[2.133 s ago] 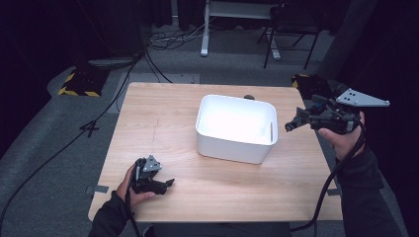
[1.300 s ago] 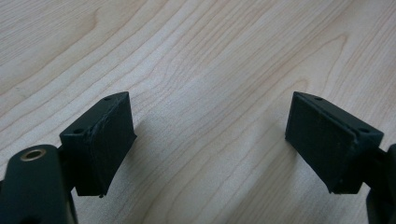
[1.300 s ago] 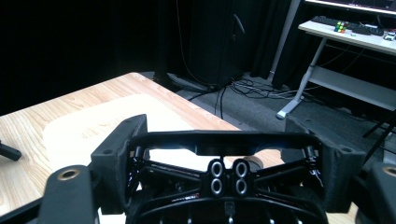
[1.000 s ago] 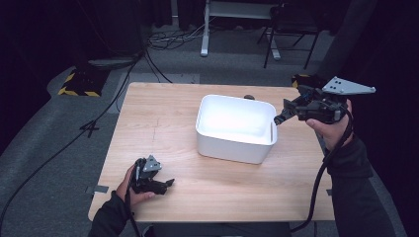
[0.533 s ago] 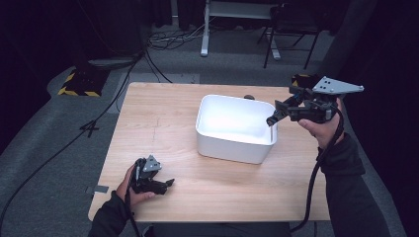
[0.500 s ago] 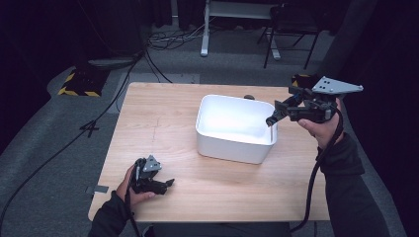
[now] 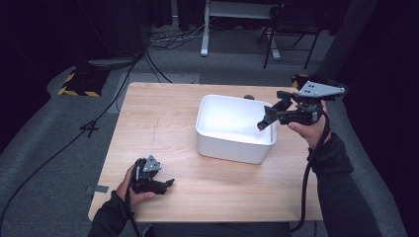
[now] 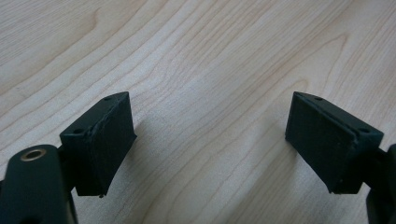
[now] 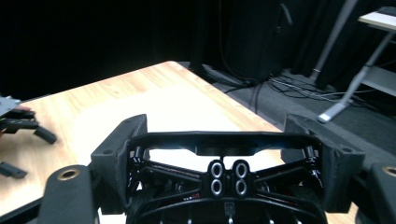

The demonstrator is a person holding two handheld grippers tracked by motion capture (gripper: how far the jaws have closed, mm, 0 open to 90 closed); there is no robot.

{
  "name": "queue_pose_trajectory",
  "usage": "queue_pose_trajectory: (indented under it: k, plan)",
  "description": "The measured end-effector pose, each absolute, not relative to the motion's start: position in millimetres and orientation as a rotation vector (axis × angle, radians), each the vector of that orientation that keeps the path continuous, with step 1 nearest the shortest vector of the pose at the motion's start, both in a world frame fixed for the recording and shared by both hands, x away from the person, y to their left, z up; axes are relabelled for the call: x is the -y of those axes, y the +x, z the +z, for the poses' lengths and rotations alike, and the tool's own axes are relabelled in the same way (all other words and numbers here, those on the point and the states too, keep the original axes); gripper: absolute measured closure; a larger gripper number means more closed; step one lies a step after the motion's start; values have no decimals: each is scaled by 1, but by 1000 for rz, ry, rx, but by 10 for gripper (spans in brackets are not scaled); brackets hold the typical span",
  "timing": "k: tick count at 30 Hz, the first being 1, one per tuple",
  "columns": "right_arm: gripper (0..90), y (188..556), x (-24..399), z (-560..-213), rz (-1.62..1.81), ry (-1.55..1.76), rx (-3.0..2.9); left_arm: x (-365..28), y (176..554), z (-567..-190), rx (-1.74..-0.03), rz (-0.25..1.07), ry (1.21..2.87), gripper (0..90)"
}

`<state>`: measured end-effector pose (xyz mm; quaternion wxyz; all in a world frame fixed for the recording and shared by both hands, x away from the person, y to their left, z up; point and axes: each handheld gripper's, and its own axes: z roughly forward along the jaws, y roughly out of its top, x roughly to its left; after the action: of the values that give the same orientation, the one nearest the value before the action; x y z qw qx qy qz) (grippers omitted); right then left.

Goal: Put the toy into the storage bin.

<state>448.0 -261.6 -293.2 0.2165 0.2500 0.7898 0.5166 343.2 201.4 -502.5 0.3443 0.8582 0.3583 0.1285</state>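
No brand, label or readable writing shows on anything here. A white tub (image 7: 236, 129) sits on the wooden counter (image 7: 163, 118), toward its far right part, and serves as the landmark. The right hand-held gripper (image 7: 267, 118) hangs in the air over the tub's right rim, its grey three-cornered plate on top and its jaws pointing left across the tub; in the right gripper view its jaws stand wide apart and a black object (image 9: 224, 175) with four small ringed holes spans between them, gripped at both ends. What that object is cannot be told. The left hand-held gripper (image 7: 165, 183) rests on the counter near the front edge, left of and nearer than the tub, well apart from it; in the left gripper view its jaws are spread wide over bare wood with nothing between them. A small dark thing (image 7: 248, 97) lies just behind the tub, too small to identify. Beyond the counter, on the grey floor, lie cables (image 7: 168, 39), a yellow-and-black striped block (image 7: 79, 85) and white desk legs (image 7: 205, 29).
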Motion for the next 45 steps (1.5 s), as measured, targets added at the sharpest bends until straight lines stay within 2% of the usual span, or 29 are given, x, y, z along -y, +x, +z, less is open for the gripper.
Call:
queue_pose_trajectory:
  k: [24, 45]
  plan:
    - [243, 461, 253, -344, 1381, 642, -2371, -201, 343, -502, -932, 334, 2229, 159]
    - [242, 460, 257, -361, 1214, 638, -2466, -201, 343, -502, -932, 335, 2230, 159]
